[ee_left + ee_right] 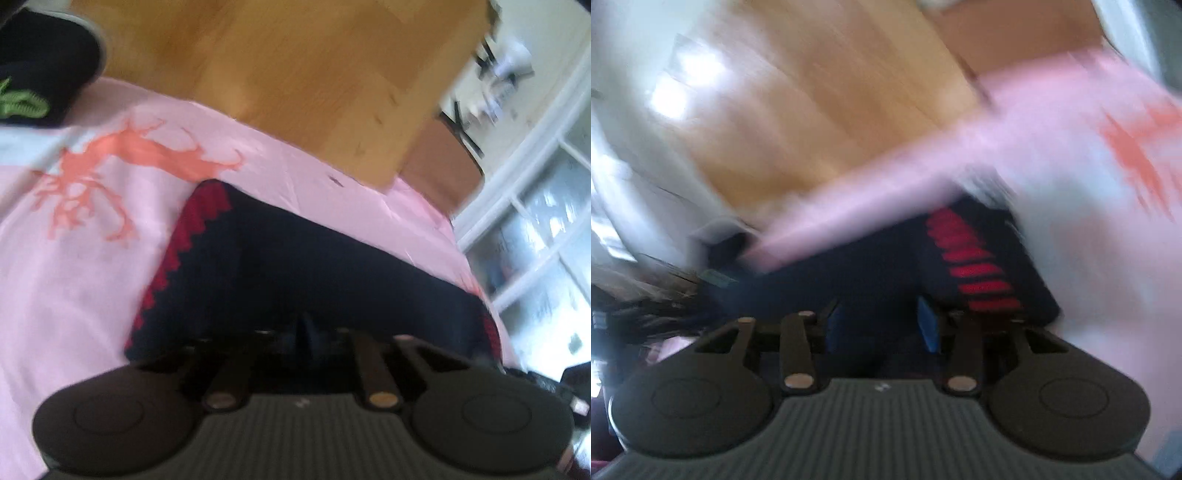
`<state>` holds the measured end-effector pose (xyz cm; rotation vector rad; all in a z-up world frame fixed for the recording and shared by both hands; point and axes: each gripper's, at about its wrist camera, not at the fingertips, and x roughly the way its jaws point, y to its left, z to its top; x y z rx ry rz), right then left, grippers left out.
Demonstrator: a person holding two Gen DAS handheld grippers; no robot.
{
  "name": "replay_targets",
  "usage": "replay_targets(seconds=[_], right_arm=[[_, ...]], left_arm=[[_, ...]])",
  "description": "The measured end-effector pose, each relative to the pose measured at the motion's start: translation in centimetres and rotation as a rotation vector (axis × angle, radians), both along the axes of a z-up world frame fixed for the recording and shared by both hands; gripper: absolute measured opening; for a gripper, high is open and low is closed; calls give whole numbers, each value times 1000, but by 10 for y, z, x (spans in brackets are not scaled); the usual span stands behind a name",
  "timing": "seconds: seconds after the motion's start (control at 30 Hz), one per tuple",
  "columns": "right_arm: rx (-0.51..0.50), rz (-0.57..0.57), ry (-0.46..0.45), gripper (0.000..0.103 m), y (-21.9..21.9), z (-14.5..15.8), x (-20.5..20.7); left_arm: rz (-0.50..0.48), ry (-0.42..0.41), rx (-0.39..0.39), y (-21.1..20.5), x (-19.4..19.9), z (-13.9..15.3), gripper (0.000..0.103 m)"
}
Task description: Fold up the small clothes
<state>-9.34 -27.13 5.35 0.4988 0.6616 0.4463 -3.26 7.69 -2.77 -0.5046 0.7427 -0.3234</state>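
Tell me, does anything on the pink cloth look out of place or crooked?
Nothing clearly stands out. The dark garment with red zigzag trim lies on the pink cloth; another dark garment sits at its far corner. The right view is too blurred to judge.

obstacle: dark shoe (44,55) far-left | free: pink sheet (74,277) left of garment (277,266)

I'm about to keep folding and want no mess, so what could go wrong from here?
1. The left gripper looks shut on the navy garment with red zigzag trim, which lies on the pink sheet with an orange print; it may drag the sheet along.
2. The right gripper stands open around the same cloth, and its view is motion-blurred; closing now could miss the edge.
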Motion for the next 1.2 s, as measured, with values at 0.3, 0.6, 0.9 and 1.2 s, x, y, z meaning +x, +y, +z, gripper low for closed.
replay_targets(seconds=[0.3, 0.6, 0.9, 1.2], right_arm=[[183, -207, 57, 64, -73, 6, -18], [98, -123, 46, 49, -7, -10, 4], [-55, 114, -218, 28, 73, 84, -5], [-260, 594, -114, 47, 248, 48, 27]], left_arm=[[-145, -104, -120, -21, -3, 50, 21], [-186, 10, -54, -80, 39, -2, 7], [-211, 42, -171, -43, 28, 9, 11], [216, -243, -237, 112, -81, 55, 50]])
